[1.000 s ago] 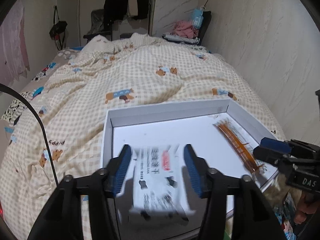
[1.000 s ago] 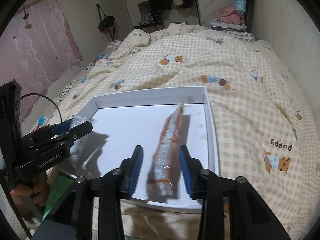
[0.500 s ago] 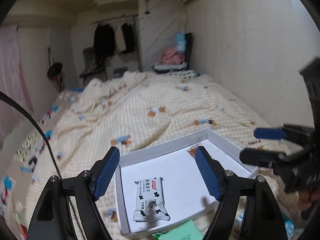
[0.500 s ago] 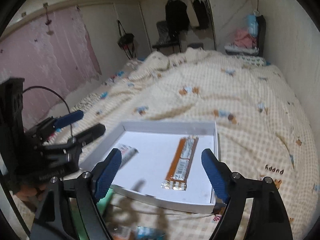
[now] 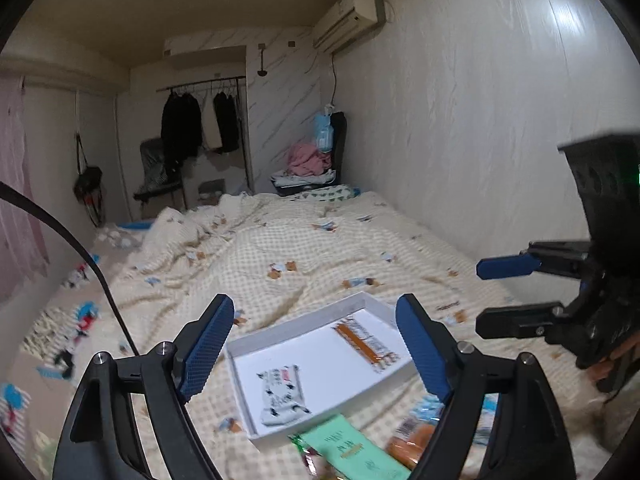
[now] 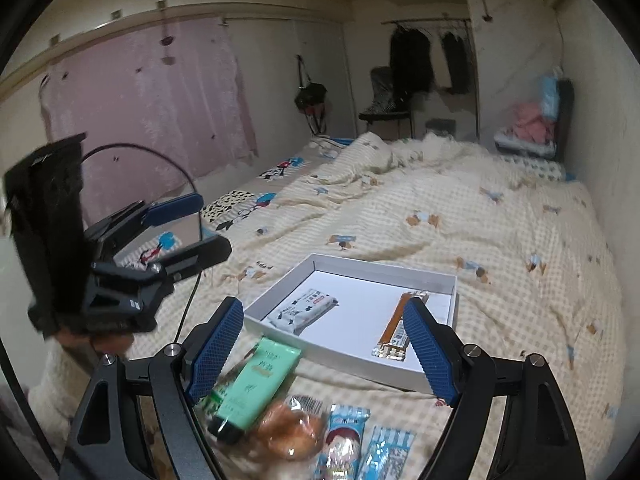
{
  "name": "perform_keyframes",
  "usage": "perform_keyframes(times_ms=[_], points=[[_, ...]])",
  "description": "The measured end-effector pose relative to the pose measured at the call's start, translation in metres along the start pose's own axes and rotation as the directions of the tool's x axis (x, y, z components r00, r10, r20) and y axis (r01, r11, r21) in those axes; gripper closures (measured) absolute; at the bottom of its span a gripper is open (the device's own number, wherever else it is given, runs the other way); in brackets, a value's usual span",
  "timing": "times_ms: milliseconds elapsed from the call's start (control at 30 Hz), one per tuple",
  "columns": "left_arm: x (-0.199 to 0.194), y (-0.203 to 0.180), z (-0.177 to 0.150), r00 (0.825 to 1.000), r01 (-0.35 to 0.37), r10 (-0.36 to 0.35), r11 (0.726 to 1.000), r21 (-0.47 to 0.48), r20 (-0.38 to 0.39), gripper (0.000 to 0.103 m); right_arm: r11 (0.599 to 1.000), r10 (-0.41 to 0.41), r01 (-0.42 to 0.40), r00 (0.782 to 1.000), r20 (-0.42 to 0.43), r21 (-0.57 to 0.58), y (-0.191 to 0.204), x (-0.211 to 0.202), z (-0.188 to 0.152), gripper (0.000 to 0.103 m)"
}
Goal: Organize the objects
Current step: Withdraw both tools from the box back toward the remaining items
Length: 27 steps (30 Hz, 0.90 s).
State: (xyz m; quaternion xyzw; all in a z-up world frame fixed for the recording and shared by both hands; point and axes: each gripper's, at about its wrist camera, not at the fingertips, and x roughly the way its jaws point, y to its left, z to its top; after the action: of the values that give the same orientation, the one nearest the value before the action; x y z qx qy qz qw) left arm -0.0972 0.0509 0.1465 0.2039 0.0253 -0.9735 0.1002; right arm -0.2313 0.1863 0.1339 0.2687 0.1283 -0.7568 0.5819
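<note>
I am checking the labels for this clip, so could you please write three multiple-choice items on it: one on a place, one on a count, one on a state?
1. Where does the green tube lie?
A. in the white tray
B. on the bedspread in front of the tray
C. between the right gripper's pads

2. How many packets lie in the white tray?
A. two
B. none
C. four

3. How do the left gripper and the right gripper stand?
A. both open and empty
B. both shut on packets
C. only the left open

Key: 1 B, it rests outside the near rim. 2 A, the black-and-white packet and the orange packet. 3 A, nothing sits between the pads.
</note>
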Motion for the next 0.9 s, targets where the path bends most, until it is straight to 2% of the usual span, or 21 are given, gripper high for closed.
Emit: perform_keyframes(times_ms=[233, 333, 400, 533, 733, 767, 800, 833, 900], points=[[-0.028, 0.004, -0.007, 0.999, 0.016, -0.016, 1.0, -0.017, 0.035, 0.016, 1.0, 0.013, -0.012, 1.0, 0.023, -0.022, 0.012, -0.023, -0.008, 0.02], [-0.041, 0.002, -0.008, 0.998, 0.013, -0.013, 1.0, -0.001, 0.054, 0.011, 0.999, 0.038, -0.038, 0.999, 0.013, -0.024, 0.015, -0.029, -0.011, 0.02], [-0.052, 0.0, -0.008, 0.997, 0.007, -0.009, 1.0, 0.024, 0.078, 0.0, 0.998, 0.024, -0.024, 1.0, 0.013, -0.052, 0.02, -0.033, -0.013, 0.02], [-0.071, -0.004, -0.012, 0.993, -0.038, 0.03, 0.997, 0.066, 0.114, 0.0, 0.998, 0.024, -0.023, 1.0, 0.015, -0.053, 0.021, -0.029, -0.017, 0.02], [-0.079, -0.007, -0.024, 0.995, 0.032, -0.035, 0.999, 0.036, 0.088, 0.0, 0.999, 0.001, -0.001, 1.0, 0.0, -0.035, 0.023, -0.029, -0.028, 0.02], [-0.078, -0.009, -0.027, 0.995, 0.039, -0.042, 0.999, 0.037, 0.088, 0.0, 0.999, 0.006, -0.006, 1.0, -0.001, -0.032, 0.023, -0.029, -0.032, 0.018], [-0.077, -0.011, -0.029, 0.995, 0.04, -0.044, 0.998, 0.04, 0.087, 0.0, 0.999, 0.01, -0.01, 1.0, -0.003, -0.03, 0.023, -0.03, -0.034, 0.005], [-0.075, -0.012, -0.033, 0.996, 0.033, -0.037, 0.998, 0.047, 0.085, 0.0, 1.0, 0.011, -0.011, 1.0, 0.0, -0.027, 0.023, -0.029, -0.038, 0.0], [-0.067, -0.016, -0.042, 0.996, 0.009, -0.014, 0.998, 0.06, 0.084, 0.0, 1.0, 0.008, -0.008, 1.0, 0.018, -0.017, 0.023, -0.03, -0.046, 0.0]])
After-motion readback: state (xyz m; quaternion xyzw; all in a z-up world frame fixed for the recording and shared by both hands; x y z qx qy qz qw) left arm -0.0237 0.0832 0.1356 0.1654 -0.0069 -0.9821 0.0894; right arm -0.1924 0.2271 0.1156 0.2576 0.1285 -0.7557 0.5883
